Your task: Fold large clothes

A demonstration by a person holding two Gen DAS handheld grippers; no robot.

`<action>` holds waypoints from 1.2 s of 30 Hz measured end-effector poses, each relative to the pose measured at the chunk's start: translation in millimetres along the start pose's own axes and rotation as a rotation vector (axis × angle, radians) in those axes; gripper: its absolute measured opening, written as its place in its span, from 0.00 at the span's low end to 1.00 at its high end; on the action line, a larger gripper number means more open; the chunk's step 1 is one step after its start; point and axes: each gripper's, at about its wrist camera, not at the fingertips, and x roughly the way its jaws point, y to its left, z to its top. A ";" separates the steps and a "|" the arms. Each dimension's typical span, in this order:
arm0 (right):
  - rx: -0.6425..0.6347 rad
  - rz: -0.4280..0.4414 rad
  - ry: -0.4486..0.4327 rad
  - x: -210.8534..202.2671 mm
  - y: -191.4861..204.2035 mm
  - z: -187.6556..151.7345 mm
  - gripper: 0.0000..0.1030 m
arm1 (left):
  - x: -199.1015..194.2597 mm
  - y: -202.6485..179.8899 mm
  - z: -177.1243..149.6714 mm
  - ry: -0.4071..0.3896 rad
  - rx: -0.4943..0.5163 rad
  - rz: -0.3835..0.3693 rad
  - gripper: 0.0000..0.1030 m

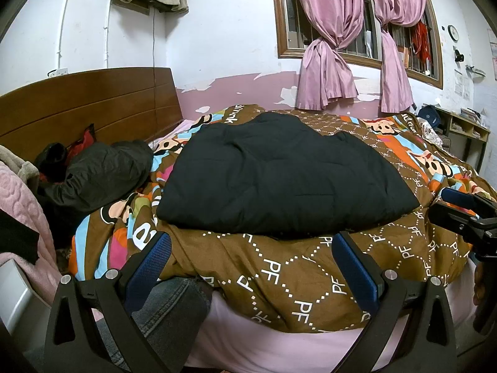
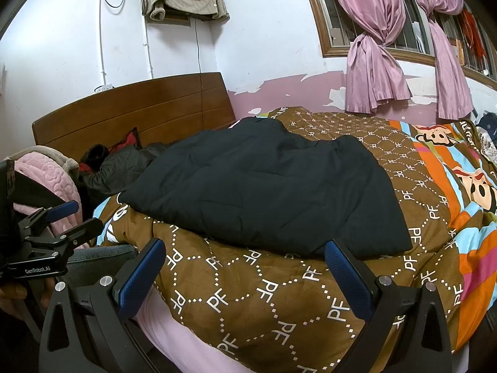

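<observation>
Item 1, task garment: large black quilted padded garment (image 1: 279, 171), lying flat on the brown patterned quilt lettered "PF" (image 1: 264, 267), across the middle of the bed, its near hem just short of the near bed edge. Outline compact and roughly rectangular, no sleeve showing loose; judged partly folded at least, with a further fold across possibly left. Whether it is finished cannot be told

Item 2, left gripper (image 1: 251, 261): blue-padded fingers spread wide, holding nothing, hovering over the near quilt edge just short of the garment's hem

Item 3, right gripper (image 2: 245, 267): fingers likewise wide apart and empty, its right finger near the garment's near right corner, not touching it

Item 4, dark grey-green quilted jacket (image 1: 99, 177): crumpled at far left by the brown wooden headboard (image 1: 93, 102), apart from the black garment; judged unfolded, so work remains

Item 5, pink embossed blanket (image 2: 52, 174): heaped at the left edge, untouched

Containers: wooden shelf unit (image 1: 469, 127) at far right, compartments holding papers or books, too small to tell further

Item 6, pink tied curtains (image 1: 329, 71) at the far window
</observation>
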 end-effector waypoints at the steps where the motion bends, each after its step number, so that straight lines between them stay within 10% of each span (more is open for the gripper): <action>1: 0.000 0.000 0.000 0.0 0.1 0.0 1.00 | 0.0 -0.2 0.0 0.000 0.000 0.000 0.98; 36: 0.002 -0.002 0.003 0.7 2.1 1.1 1.00 | 1.5 0.3 -0.8 0.003 0.007 -0.004 0.98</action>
